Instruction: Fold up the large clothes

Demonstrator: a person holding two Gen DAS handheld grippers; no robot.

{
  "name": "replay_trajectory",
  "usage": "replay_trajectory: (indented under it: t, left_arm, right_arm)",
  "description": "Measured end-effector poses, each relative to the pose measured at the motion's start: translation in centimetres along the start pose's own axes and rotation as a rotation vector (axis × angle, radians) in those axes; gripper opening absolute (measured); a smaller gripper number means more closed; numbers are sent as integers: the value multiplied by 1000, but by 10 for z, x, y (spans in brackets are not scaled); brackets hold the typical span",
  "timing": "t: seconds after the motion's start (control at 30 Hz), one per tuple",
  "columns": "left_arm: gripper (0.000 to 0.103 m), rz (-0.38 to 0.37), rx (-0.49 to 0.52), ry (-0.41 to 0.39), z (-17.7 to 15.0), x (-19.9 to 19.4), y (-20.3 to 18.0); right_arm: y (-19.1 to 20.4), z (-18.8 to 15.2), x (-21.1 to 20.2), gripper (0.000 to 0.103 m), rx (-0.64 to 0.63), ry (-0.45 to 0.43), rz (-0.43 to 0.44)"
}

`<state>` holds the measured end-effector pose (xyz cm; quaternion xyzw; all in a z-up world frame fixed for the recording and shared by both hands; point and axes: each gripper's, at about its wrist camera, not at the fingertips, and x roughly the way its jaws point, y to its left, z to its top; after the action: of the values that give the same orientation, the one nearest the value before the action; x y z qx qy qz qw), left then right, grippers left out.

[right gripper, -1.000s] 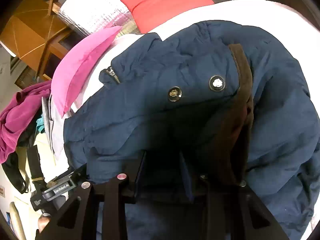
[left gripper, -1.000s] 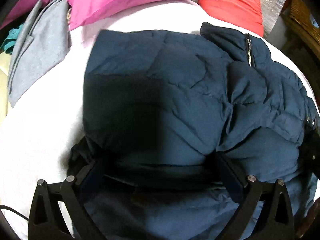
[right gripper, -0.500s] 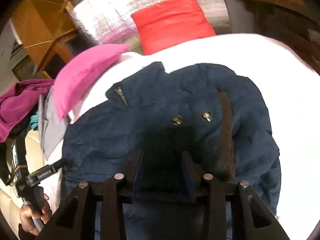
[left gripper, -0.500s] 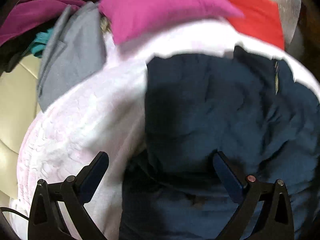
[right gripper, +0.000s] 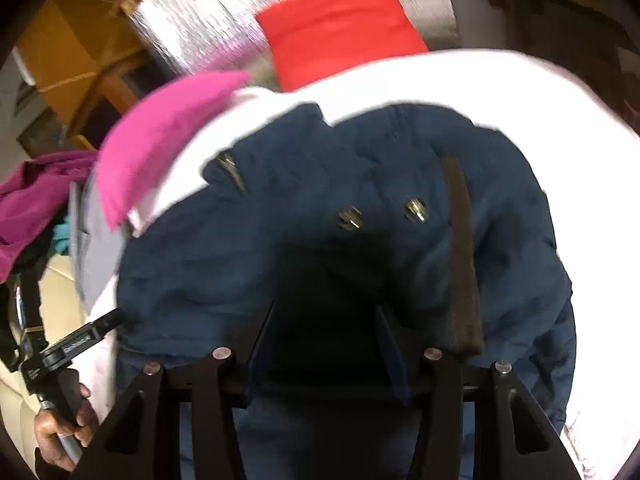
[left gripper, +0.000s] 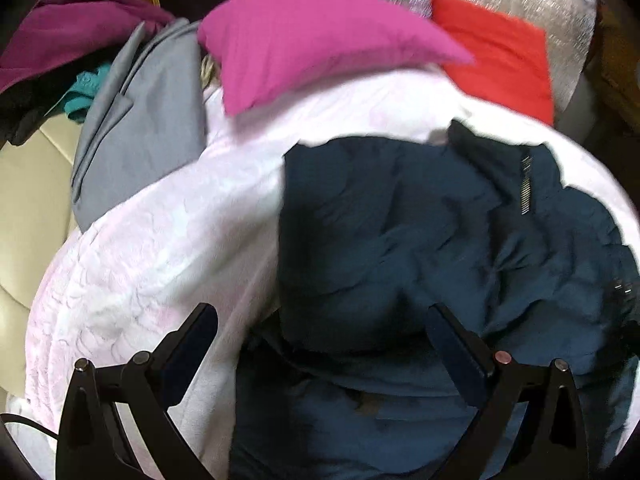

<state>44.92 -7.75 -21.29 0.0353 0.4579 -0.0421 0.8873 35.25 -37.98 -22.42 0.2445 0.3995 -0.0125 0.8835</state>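
A dark navy quilted jacket (left gripper: 420,248) lies folded in a heap on a white bedspread (left gripper: 152,248). In the right wrist view the jacket (right gripper: 248,248) shows two metal snaps (right gripper: 350,218) and a brown trim strip (right gripper: 462,264). My left gripper (left gripper: 320,332) is open and empty, hanging above the jacket's left edge. My right gripper (right gripper: 326,316) is partly open above the jacket, with dark fabric below the jaws; nothing is clamped. The left gripper also shows at the left edge of the right wrist view (right gripper: 76,344), held in a hand.
A pink pillow (left gripper: 312,40) and a red pillow (left gripper: 500,52) lie at the bed's head against a silver padded board (right gripper: 192,28). A grey garment (left gripper: 140,120), magenta cloth (left gripper: 68,28) and a teal piece lie at the left. A beige cushion (left gripper: 24,184) borders the bed.
Both grippers have pulled up and back from the jacket. The left gripper, earlier over the jacket's near edge, has swung left and now hangs over the bedspread and the jacket's left edge.
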Motion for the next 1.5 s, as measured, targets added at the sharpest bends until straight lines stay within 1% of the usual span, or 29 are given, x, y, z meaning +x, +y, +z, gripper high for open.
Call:
replay_trajectory:
  t: [0.07, 0.13, 0.2, 0.23, 0.27, 0.3, 0.33, 0.4, 0.47, 0.57, 0.7, 0.8, 0.87, 0.9, 0.93, 0.97, 1.03, 1.07, 1.13, 1.2, 1.27, 1.33, 1.37, 1.43, 1.5]
  left_arm:
    - [103, -13, 13, -9, -4, -6, -8]
    - [103, -16, 46, 13, -8, 1, -18]
    - [103, -15, 79, 59, -11, 20, -28]
    - [103, -11, 99, 102, -12, 35, -31]
    - [103, -10, 107, 130, -12, 45, -31]
    - [103, -18, 98, 144, -14, 49, -31]
    - [103, -33, 76, 147, -13, 52, -28]
    - [103, -41, 66, 156, -12, 48, -26]
    - [103, -37, 62, 138, -9, 42, -26]
    - [103, -26, 78, 105, -3, 32, -27]
    - [103, -18, 63, 45, 4, 12, -21]
    - [103, -18, 39, 50, 6, 15, -11]
    - [103, -3, 32, 92, 3, 29, -7]
    - [103, -1, 34, 116, 1, 37, -5]
    - [103, -10, 36, 148, -2, 46, -5]
    - [103, -23, 29, 164, -4, 51, -4]
    - [103, -46, -7, 181, -3, 53, 0]
    - [103, -47, -10, 182, -2, 52, 1]
    - [103, -28, 11, 154, 1, 44, -1]
    - [103, -10, 27, 141, 3, 35, -1]
    - [103, -10, 32, 120, 5, 26, 0]
    - [103, -21, 23, 94, 7, 12, 4]
    - [103, -28, 22, 81, 8, 4, 6]
    - [103, -35, 28, 55, 6, -8, 10]
    - [103, -25, 37, 40, 1, -19, 12]
  right_arm:
    - [11, -1, -7, 54, -40, -35, 19]
    - [22, -3, -7, 54, -62, -35, 35]
    - [25, -4, 3, 54, -62, -2, 40]
    - [24, -6, 9, 54, -56, 21, 36]
    - [22, -8, 19, 54, -48, 65, 29]
    - [19, -10, 30, 54, -38, 115, 19]
    - [17, -11, 34, 54, -33, 127, 19]
    - [14, -9, 35, 54, -21, 128, 30]
    - [14, -7, 31, 54, -19, 124, 38]
    - [12, -6, 19, 54, -22, 89, 51]
    - [-1, 5, -10, 54, 9, -11, 74]
    - [-15, 13, -17, 54, 51, -27, 78]
    - [-25, 12, -11, 54, 94, 6, 98]
    - [-29, 10, -3, 54, 112, 43, 108]
    - [-32, 8, 4, 54, 124, 79, 110]
    - [-35, 7, 12, 54, 135, 116, 108]
    - [-40, 5, 22, 54, 154, 145, 122]
    - [-42, 6, 21, 54, 160, 146, 130]
    - [-45, 8, 15, 54, 163, 144, 148]
    - [-47, 9, 6, 54, 162, 126, 156]
    - [-55, 12, -9, 54, 171, 87, 161]
    - [-65, 16, -22, 55, 182, 53, 153]
    - [-73, 17, -30, 57, 195, 38, 147]
    - [-87, 16, -42, 59, 225, 22, 136]
    - [-97, 17, -51, 59, 237, 20, 120]
